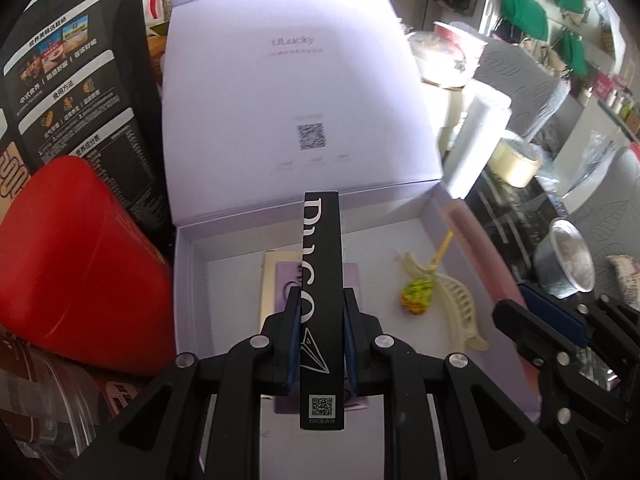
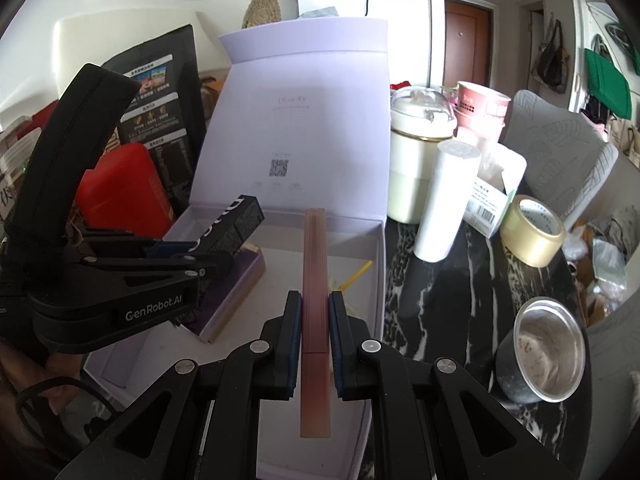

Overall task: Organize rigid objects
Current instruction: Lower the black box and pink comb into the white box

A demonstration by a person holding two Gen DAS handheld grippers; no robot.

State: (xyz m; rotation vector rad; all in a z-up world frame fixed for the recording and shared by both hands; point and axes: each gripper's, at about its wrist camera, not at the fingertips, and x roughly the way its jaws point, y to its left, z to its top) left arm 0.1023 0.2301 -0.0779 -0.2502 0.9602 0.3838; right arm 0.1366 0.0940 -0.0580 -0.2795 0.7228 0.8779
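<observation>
My left gripper (image 1: 321,298) is shut on a long black box with white lettering (image 1: 322,264) and holds it above the open lilac gift box (image 1: 184,280). The same black box shows in the right wrist view (image 2: 236,220). My right gripper (image 2: 315,300) is shut on a long pink-brown stick (image 2: 315,280) above the gift box's right half (image 2: 378,272). Inside the gift box lie a purple-and-cream flat box (image 1: 276,276), a cream hair claw (image 1: 456,304) and a yellow-green lollipop (image 1: 416,296). The lid (image 1: 300,100) stands upright behind.
A red tin (image 1: 76,264) and a black printed bag (image 1: 76,92) stand left of the gift box. On the dark marble table (image 2: 460,280) at right are a white roll (image 2: 444,204), a cream jar (image 2: 416,152), a tape roll (image 2: 532,232) and a steel cup (image 2: 540,360).
</observation>
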